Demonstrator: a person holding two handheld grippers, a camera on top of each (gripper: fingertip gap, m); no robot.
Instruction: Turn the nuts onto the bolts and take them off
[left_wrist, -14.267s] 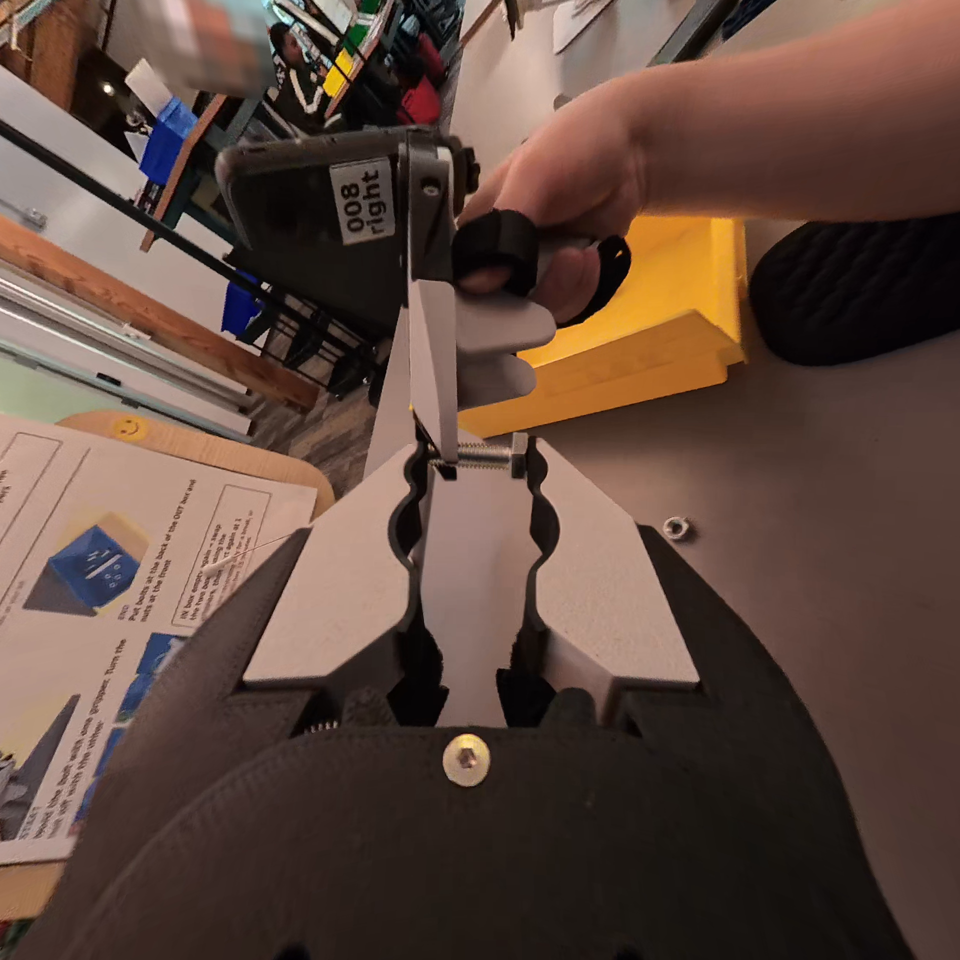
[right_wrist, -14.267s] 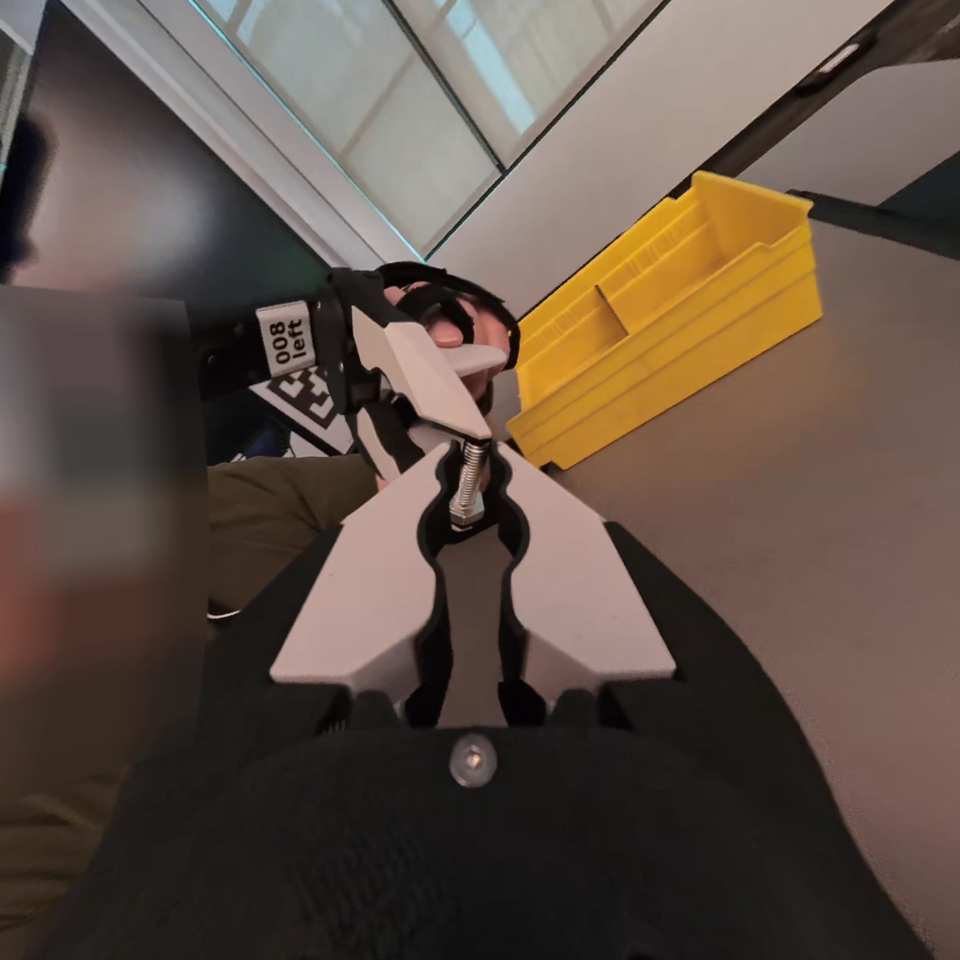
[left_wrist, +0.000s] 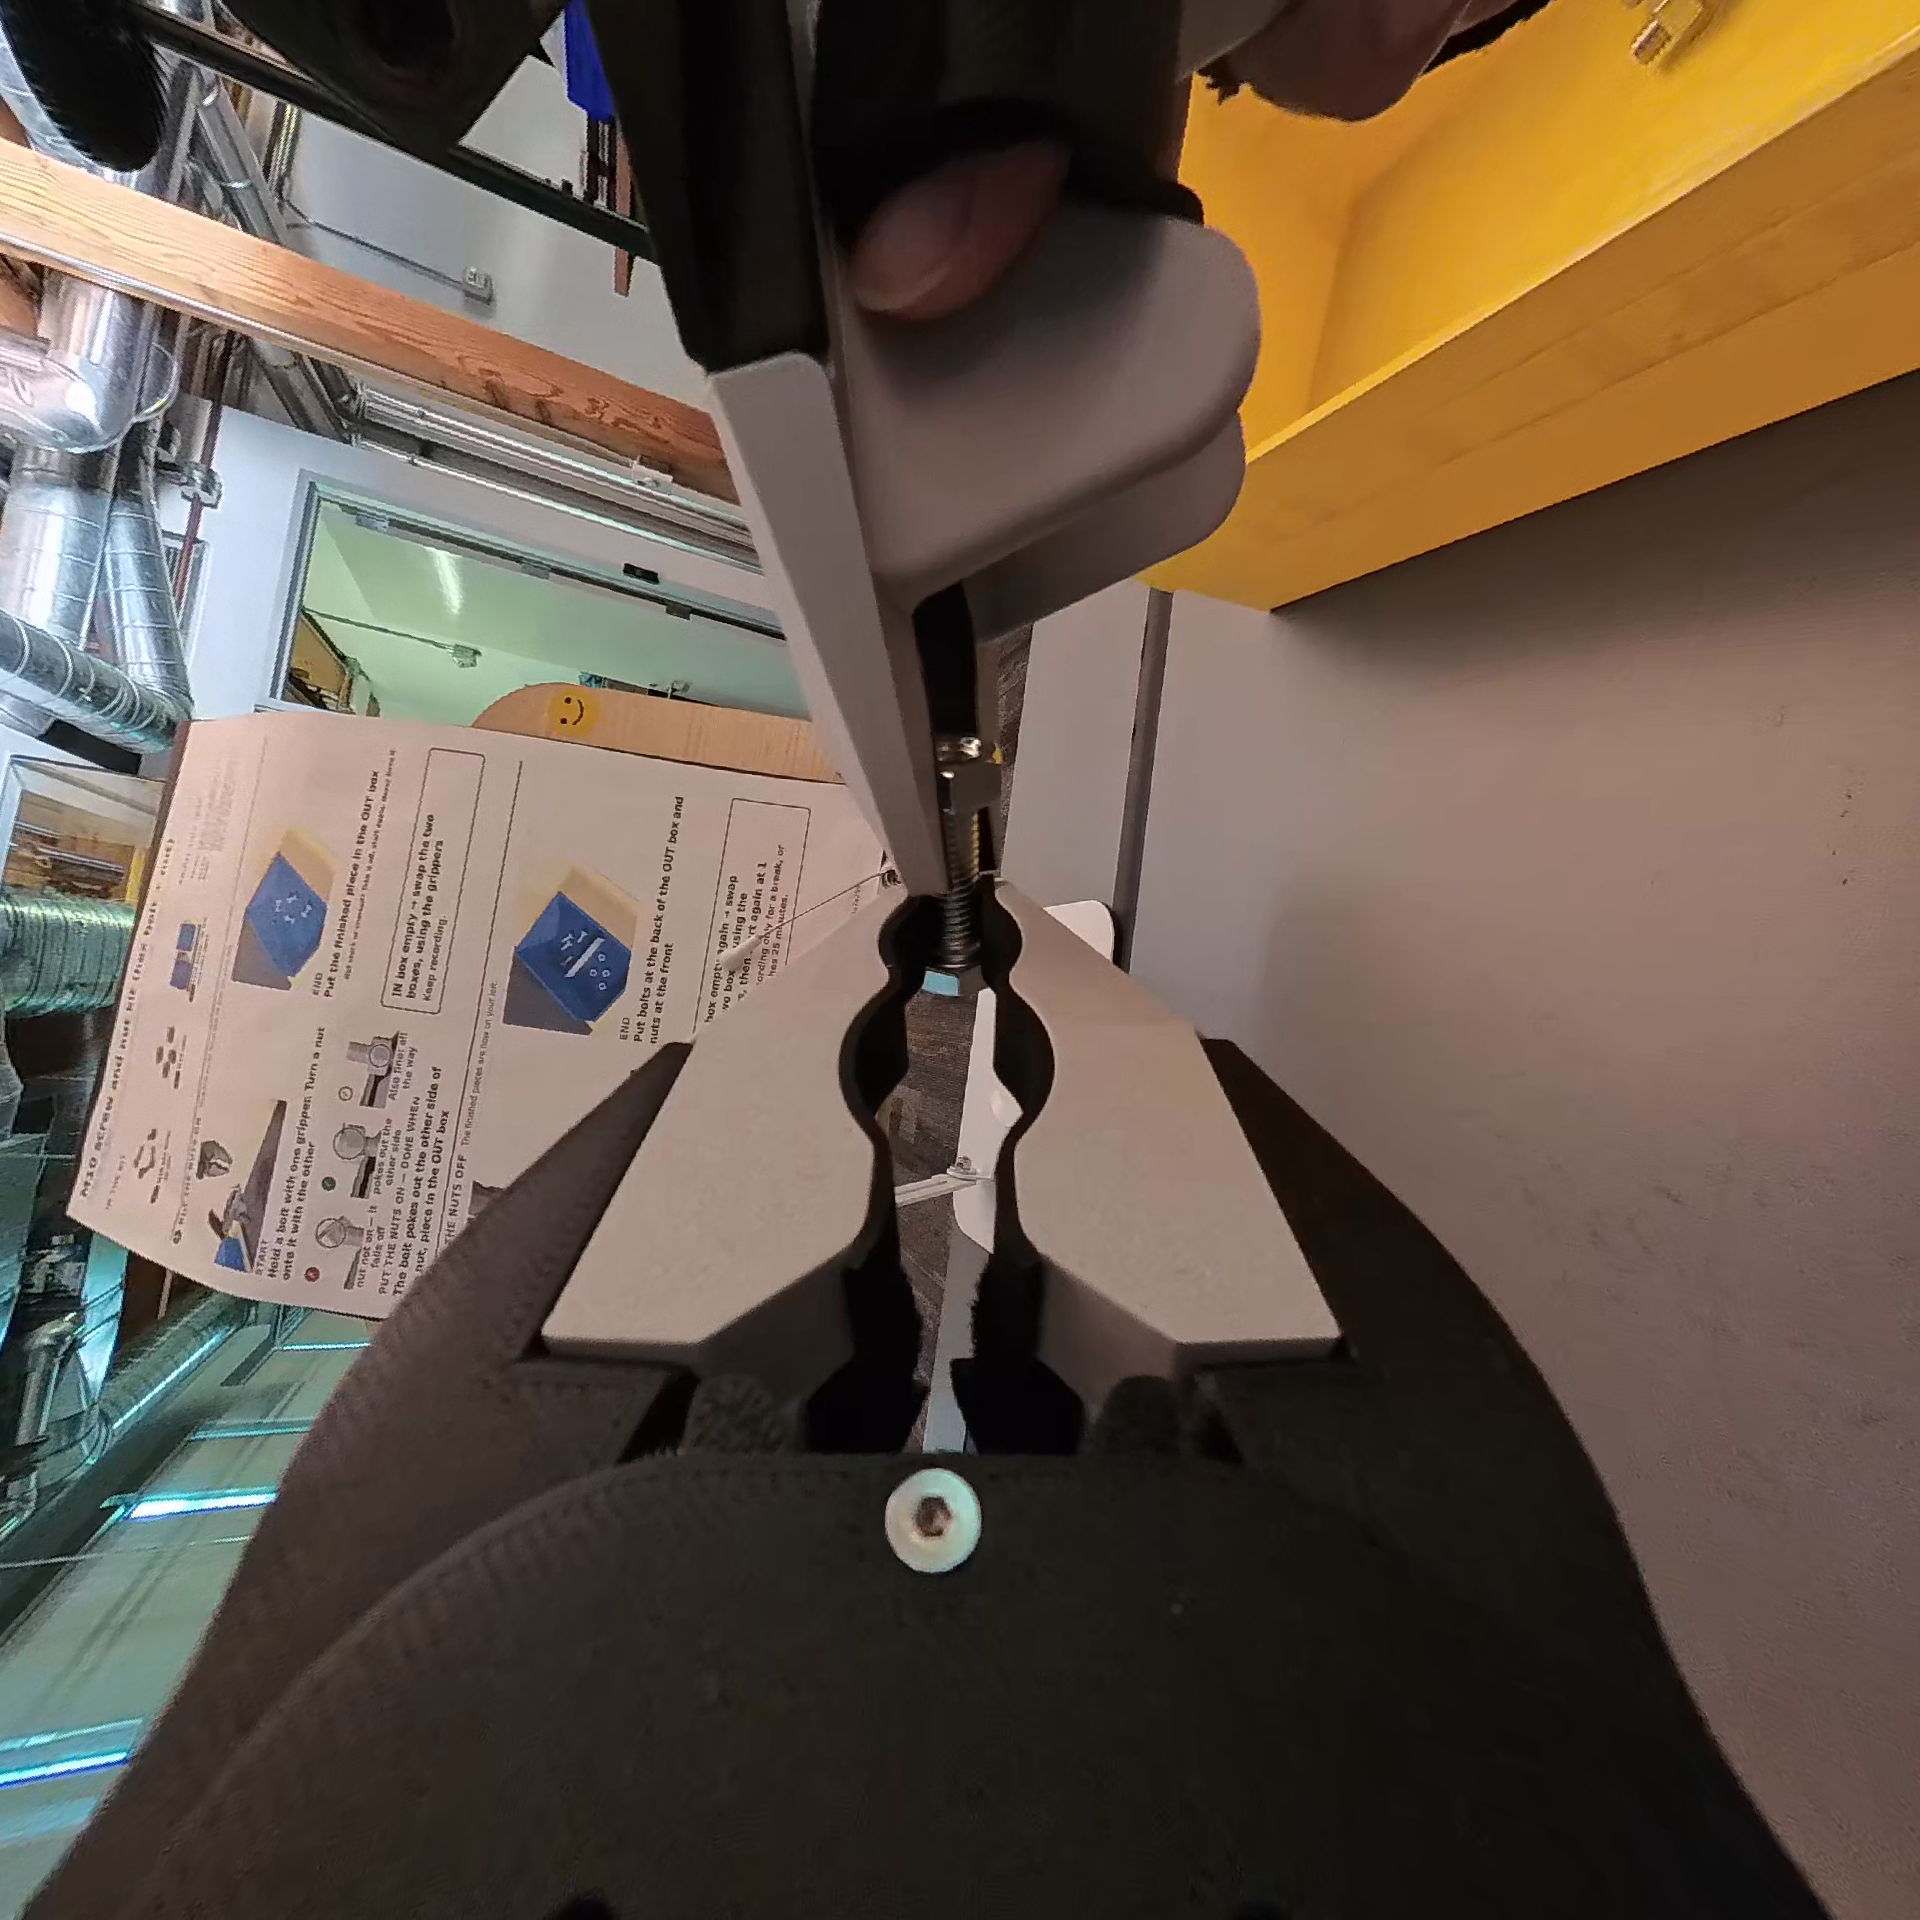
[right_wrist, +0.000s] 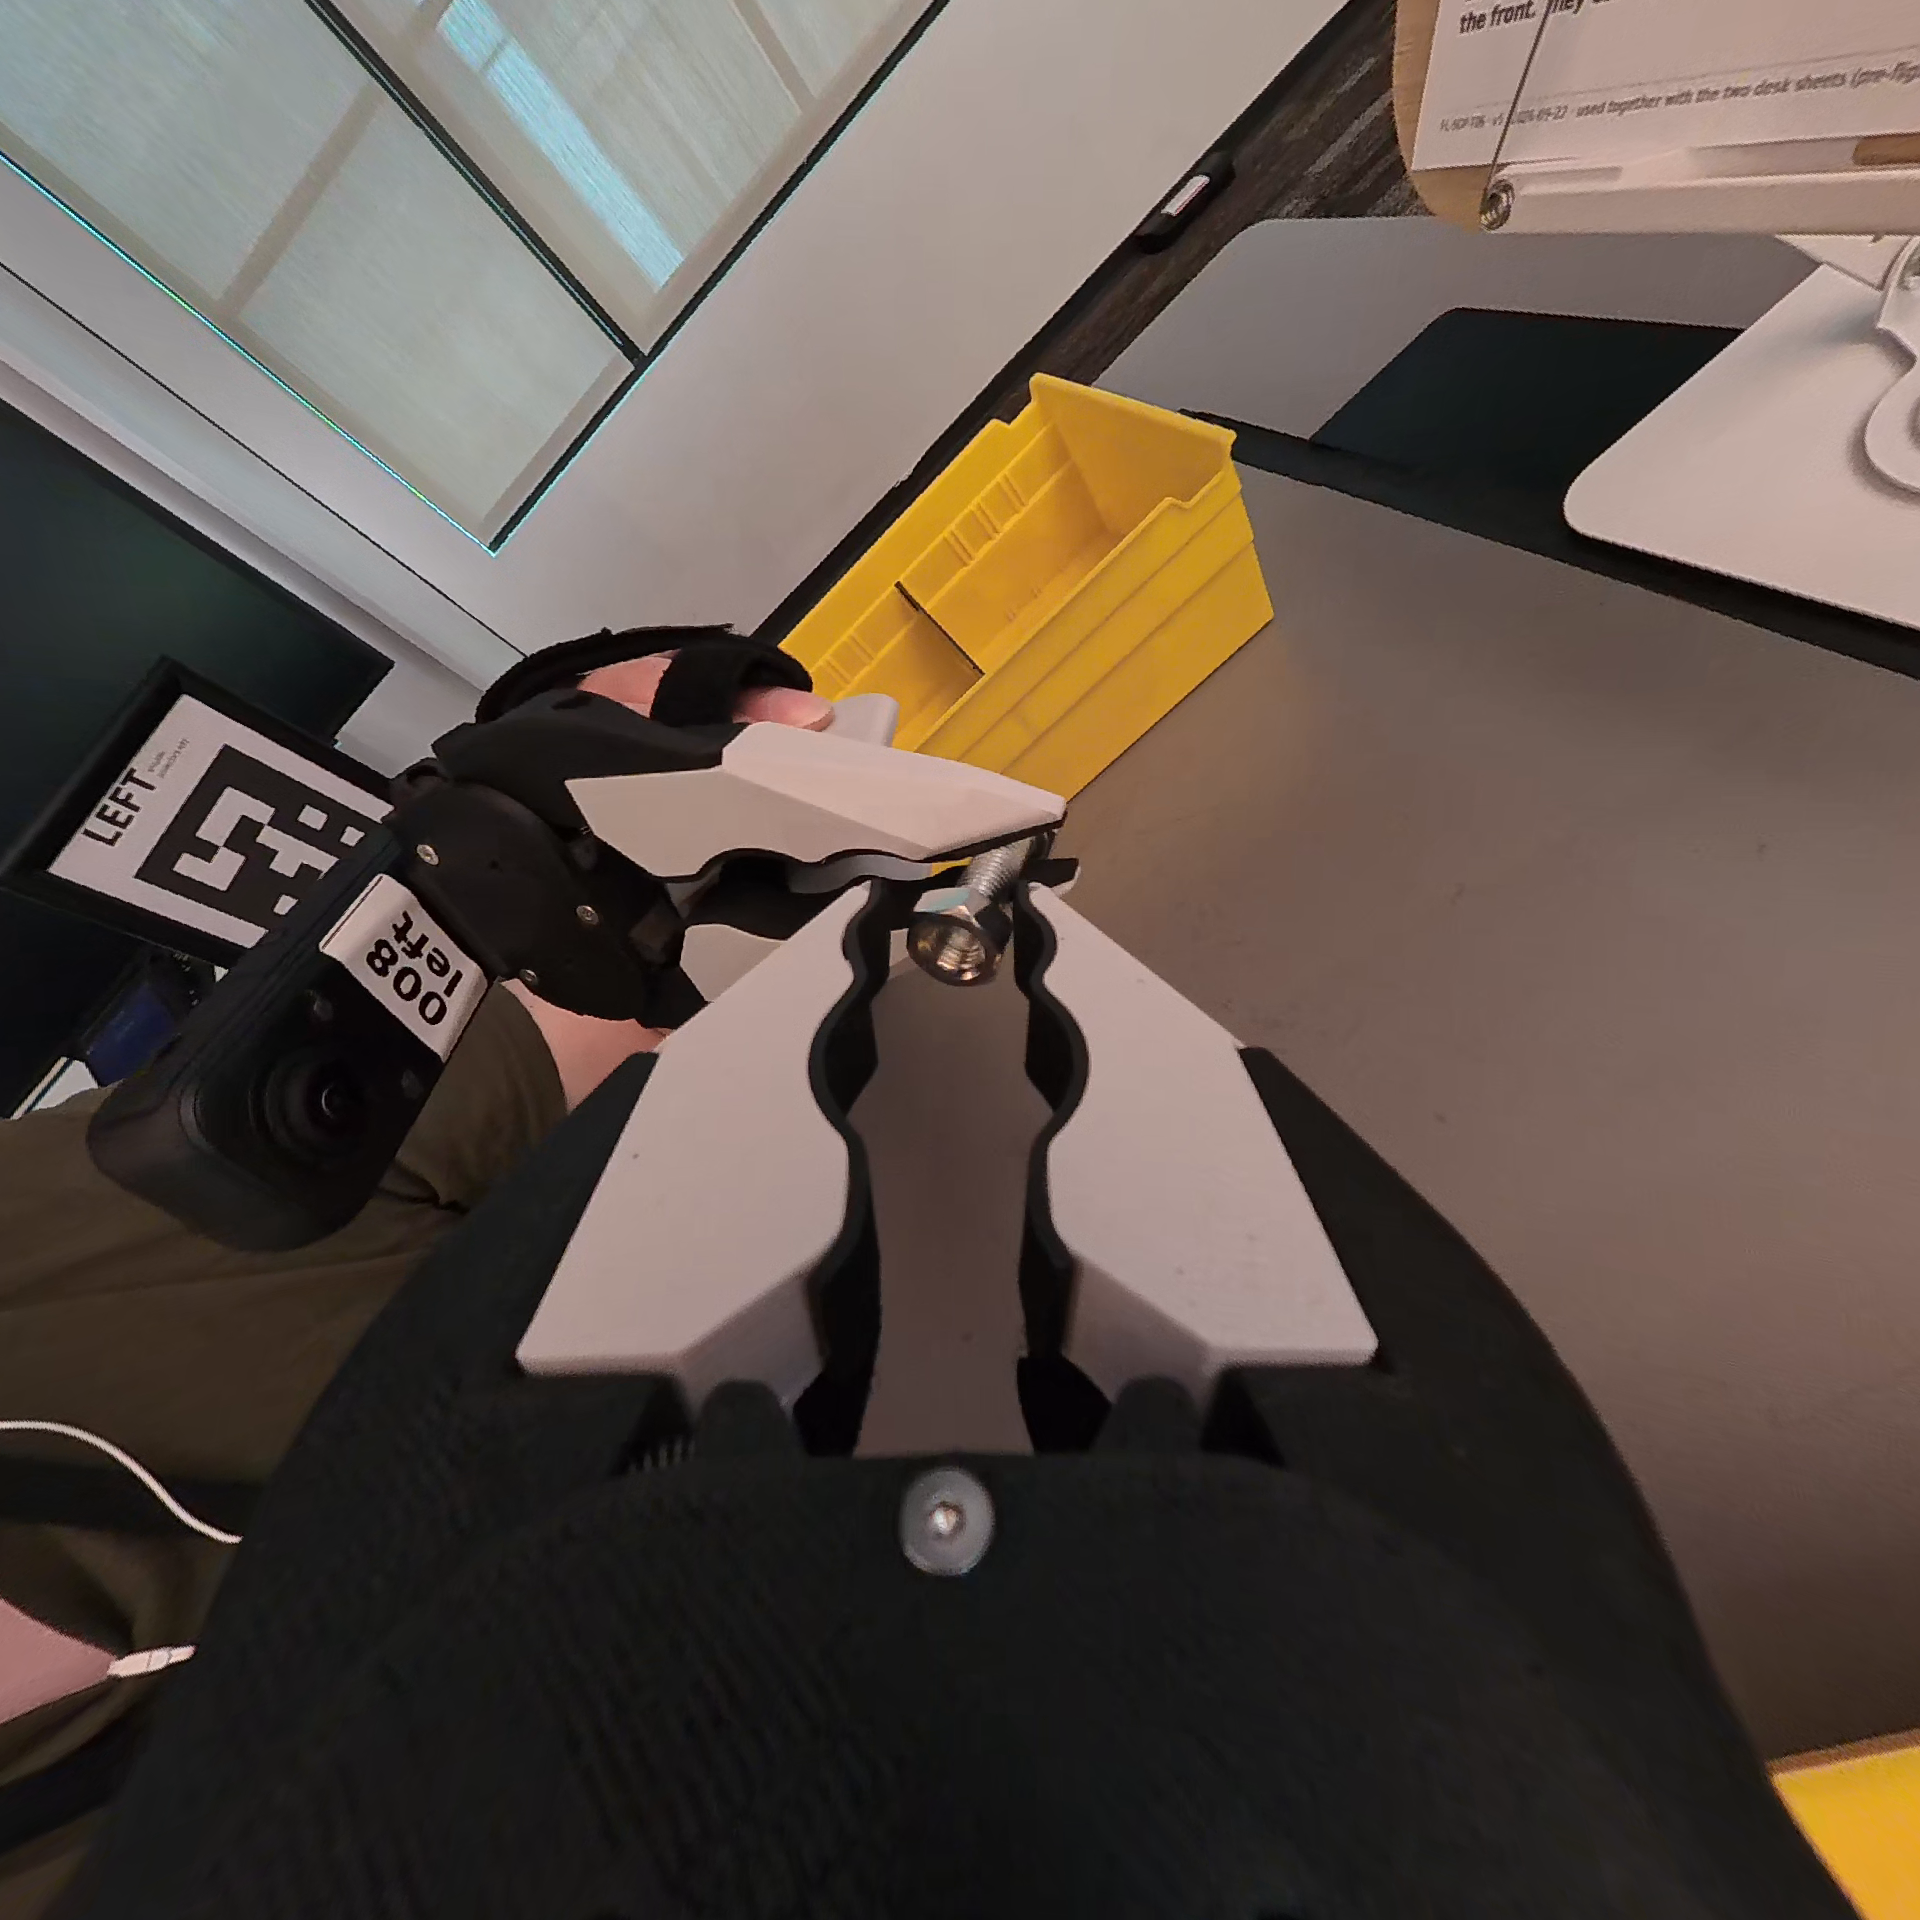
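A silver bolt is clamped by its threaded shaft between the tips of my left gripper, which is shut on it. The bolt points away from the left camera. A hex nut sits on the far part of the shaft. My right gripper's fingers come down from above around the nut. In the right wrist view the nut sits between the tips of my right gripper, its hole facing the camera. The left gripper reaches in from the left and holds the bolt just behind the nut.
A yellow bin stands on the grey table behind the grippers. It fills the upper right of the left wrist view. A printed instruction sheet stands at the left. A white stand base lies at the far right. Both grippers' tips are close together, under 4 cm apart.
The bolt lay crosswise at my left gripper's tips; now it points forward along the fingers. Both grippers have turned and sit closer to the yellow bin. The loose nut on the table is out of view.
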